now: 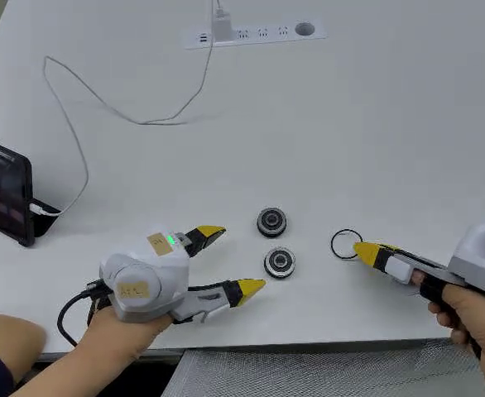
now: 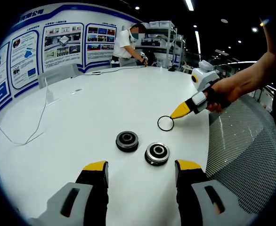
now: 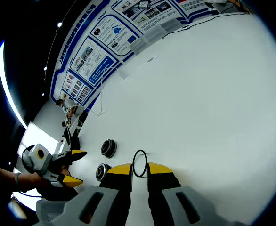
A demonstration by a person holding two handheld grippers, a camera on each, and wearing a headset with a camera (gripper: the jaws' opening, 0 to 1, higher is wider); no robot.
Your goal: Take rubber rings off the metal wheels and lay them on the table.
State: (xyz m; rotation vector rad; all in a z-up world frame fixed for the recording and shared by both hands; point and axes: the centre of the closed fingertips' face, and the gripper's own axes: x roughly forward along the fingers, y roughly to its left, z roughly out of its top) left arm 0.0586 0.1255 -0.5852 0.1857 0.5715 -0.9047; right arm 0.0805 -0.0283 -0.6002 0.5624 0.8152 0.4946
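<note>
Jaws of left gripper stood open near desk front edge, facing far wheel and near wheel; right gripper jaws were nearly closed at rubber ring, grip unclear.

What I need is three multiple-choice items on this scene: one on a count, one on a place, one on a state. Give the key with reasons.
1. How many metal wheels stand on the table? A one; B two; C four.
2. Where is the rubber ring? A around a wheel; B flat on the table at the right gripper's tip; C hanging off the table's edge.
3. How are the left gripper's fingers? A shut on a wheel; B shut on the ring; C apart, holding nothing.
Key: 1 B, two wheels sit close together in the head view. 2 B, the ring lies on bare table against the yellow tip. 3 C, a wide gap shows between the fingers.
</note>
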